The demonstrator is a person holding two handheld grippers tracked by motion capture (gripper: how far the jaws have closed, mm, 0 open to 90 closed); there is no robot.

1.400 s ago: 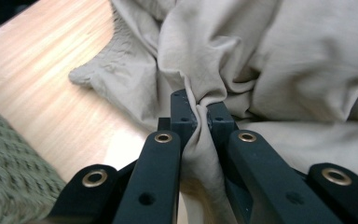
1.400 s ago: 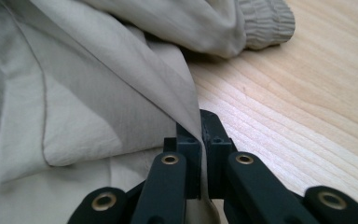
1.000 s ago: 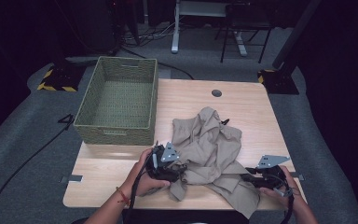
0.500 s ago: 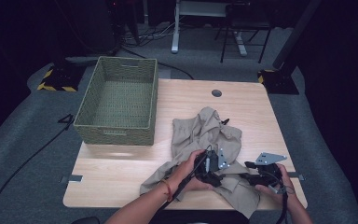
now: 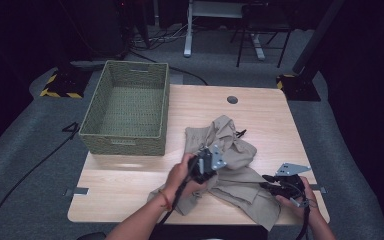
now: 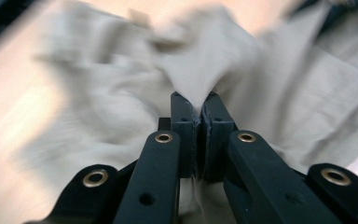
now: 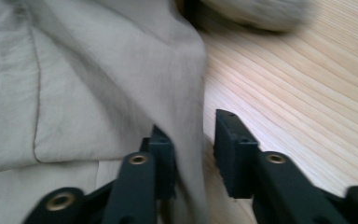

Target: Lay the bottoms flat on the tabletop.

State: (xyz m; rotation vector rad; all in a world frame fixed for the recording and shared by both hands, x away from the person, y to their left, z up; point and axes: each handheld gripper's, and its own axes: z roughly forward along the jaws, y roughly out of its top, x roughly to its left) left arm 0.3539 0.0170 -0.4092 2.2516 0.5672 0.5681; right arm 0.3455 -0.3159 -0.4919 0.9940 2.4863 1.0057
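High view: wooden desk [image 5: 130, 180] on grey carpet, carrying a woven basket [image 5: 127, 107] at its far left corner and crumpled beige clothing [image 5: 230, 172] spread over its near right part, well apart from that basket. Left gripper [image 5: 219, 161] over the middle of the heap, jaws just closed and clenched on a pinched-up fold of the cloth [image 6: 193, 77], seen pulled into a peak in the left gripper view. Right gripper [image 5: 266, 181] low at the garment's right edge, jaws just closing yet parted, a hanging edge of fabric [image 7: 186, 116] between them, unpinched, bare desk [image 7: 298, 107] beside.
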